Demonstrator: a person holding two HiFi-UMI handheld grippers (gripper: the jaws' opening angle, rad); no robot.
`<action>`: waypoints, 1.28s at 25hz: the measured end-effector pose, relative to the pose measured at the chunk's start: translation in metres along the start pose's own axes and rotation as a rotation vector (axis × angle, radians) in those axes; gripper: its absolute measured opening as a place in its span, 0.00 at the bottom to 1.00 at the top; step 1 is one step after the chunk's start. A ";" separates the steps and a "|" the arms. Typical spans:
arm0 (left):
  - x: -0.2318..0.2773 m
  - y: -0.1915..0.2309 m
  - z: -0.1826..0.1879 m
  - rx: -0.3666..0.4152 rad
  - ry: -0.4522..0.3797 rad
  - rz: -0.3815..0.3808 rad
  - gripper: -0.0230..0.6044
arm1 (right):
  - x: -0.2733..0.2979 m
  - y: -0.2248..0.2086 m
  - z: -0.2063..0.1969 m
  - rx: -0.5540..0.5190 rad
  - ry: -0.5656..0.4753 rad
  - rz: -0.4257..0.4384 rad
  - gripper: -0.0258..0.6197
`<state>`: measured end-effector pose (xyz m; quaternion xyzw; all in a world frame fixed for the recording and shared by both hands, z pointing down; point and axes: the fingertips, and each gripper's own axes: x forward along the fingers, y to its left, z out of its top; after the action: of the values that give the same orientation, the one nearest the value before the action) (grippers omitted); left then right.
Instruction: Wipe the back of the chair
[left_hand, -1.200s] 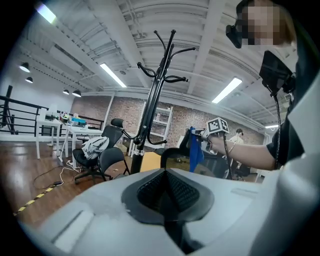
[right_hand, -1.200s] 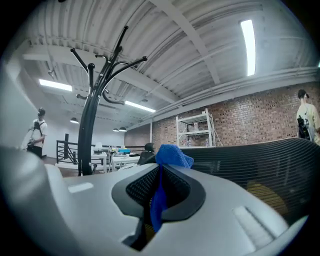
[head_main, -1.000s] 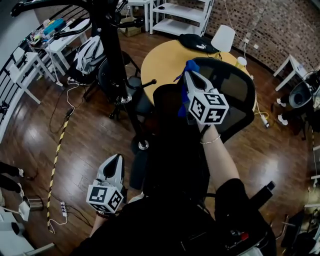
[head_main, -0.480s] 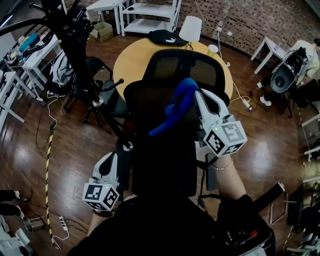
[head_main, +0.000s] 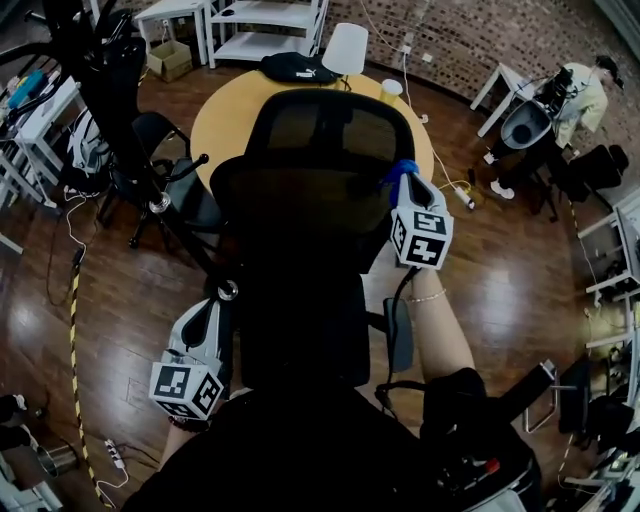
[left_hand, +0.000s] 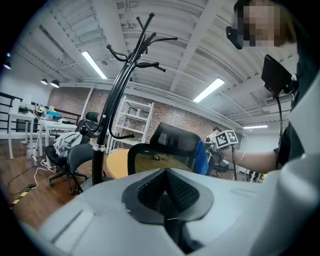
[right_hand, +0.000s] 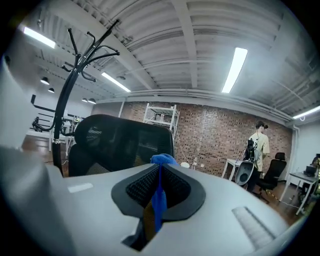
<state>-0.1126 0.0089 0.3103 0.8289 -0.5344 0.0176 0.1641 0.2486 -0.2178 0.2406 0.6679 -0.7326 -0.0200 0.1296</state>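
The black mesh office chair (head_main: 300, 220) stands right in front of me, its back and headrest (head_main: 330, 125) facing me. My right gripper (head_main: 404, 180) is at the right edge of the back, just below the headrest, shut on a blue cloth (head_main: 400, 168). In the right gripper view the blue cloth (right_hand: 159, 197) hangs pinched between the jaws of the right gripper (right_hand: 159, 170), with the chair (right_hand: 120, 140) to its left. My left gripper (head_main: 220, 305) is low at the chair's left side, shut and holding nothing. The left gripper (left_hand: 166, 172) looks toward the chair (left_hand: 160, 147) and the cloth (left_hand: 201, 157).
Beyond the chair stands a round wooden table (head_main: 220, 120) with a black bag (head_main: 300, 68). A black coat stand (head_main: 110, 70) and another black chair (head_main: 155, 150) are at the left. White shelving (head_main: 265, 20) lines the brick wall. A person (head_main: 585, 90) stands far right.
My right gripper has swept the blue cloth rightward across the chair's upper back to its right edge. The left gripper has stayed low at the chair's left side.
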 end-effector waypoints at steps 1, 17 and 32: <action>-0.002 0.004 0.000 -0.001 0.001 0.011 0.05 | 0.004 0.002 0.000 -0.006 0.003 -0.006 0.07; -0.022 0.042 0.002 -0.027 -0.015 0.100 0.05 | 0.061 0.106 0.007 -0.039 0.017 0.137 0.07; -0.053 0.063 0.006 -0.045 -0.026 0.193 0.05 | 0.058 0.257 0.048 -0.024 -0.086 0.488 0.07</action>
<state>-0.1919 0.0304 0.3101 0.7699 -0.6141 0.0106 0.1732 -0.0161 -0.2538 0.2556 0.4679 -0.8769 -0.0251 0.1074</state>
